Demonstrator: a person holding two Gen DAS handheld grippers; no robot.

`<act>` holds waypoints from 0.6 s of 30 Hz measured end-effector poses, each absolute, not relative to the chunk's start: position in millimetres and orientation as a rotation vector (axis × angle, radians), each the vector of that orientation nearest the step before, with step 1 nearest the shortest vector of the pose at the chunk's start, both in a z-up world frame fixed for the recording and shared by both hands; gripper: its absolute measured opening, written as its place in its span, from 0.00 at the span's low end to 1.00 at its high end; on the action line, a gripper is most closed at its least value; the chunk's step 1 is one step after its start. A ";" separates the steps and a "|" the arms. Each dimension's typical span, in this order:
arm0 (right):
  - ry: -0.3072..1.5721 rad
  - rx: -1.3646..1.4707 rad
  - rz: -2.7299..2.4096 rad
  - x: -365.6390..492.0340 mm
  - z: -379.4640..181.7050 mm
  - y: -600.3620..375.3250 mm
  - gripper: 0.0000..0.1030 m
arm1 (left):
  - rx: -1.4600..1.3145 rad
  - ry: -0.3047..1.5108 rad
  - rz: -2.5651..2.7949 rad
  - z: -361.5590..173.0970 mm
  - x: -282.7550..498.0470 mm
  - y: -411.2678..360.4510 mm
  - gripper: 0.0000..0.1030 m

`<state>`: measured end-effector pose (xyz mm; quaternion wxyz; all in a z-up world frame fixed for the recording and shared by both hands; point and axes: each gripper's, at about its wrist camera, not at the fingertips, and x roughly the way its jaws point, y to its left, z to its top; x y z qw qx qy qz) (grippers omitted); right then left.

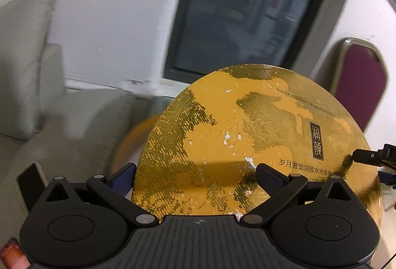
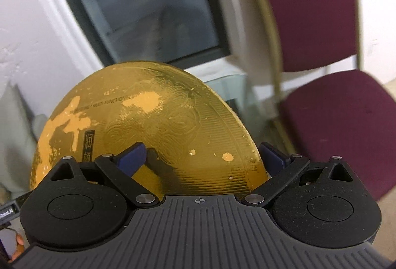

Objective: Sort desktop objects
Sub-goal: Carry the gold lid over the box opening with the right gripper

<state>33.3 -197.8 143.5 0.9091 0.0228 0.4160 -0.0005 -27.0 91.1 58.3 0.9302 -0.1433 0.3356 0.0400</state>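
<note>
Left wrist view has the round gold lid with worn orange patches and printed Chinese characters [image 1: 247,140] tilted up on edge, filling the space between my left gripper [image 1: 195,173] fingers; they are spread wide, one blue pad [image 1: 123,176] just off the lid's left rim and the other lying over its face, neither clearly clamping. On the right wrist view my right gripper [image 2: 201,157] is splayed the same way around the lid's [image 2: 158,125] other side, its right pad beside the rim. My worry is that the lid is carried loosely between two open grippers: if either hand drifts outward or tips, the smooth disc could slide off and drop. Behind the lid's left edge I see a curved orange rim [image 1: 128,142], probably the matching round box, though it is blurred and mostly hidden, so I cannot tell what is inside it. A maroon padded chair [image 2: 321,21] stands beyond, near the dark window [image 2: 138,1].
</note>
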 end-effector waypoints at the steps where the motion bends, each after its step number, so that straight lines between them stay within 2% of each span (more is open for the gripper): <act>1: 0.866 0.052 0.016 40.9 137.4 -194.3 0.96 | -0.288 0.688 0.102 57.6 -25.4 94.7 0.96; 18: 0.963 0.069 0.121 133.3 63.6 -154.3 0.96 | -0.296 0.755 0.260 21.2 24.0 130.4 0.97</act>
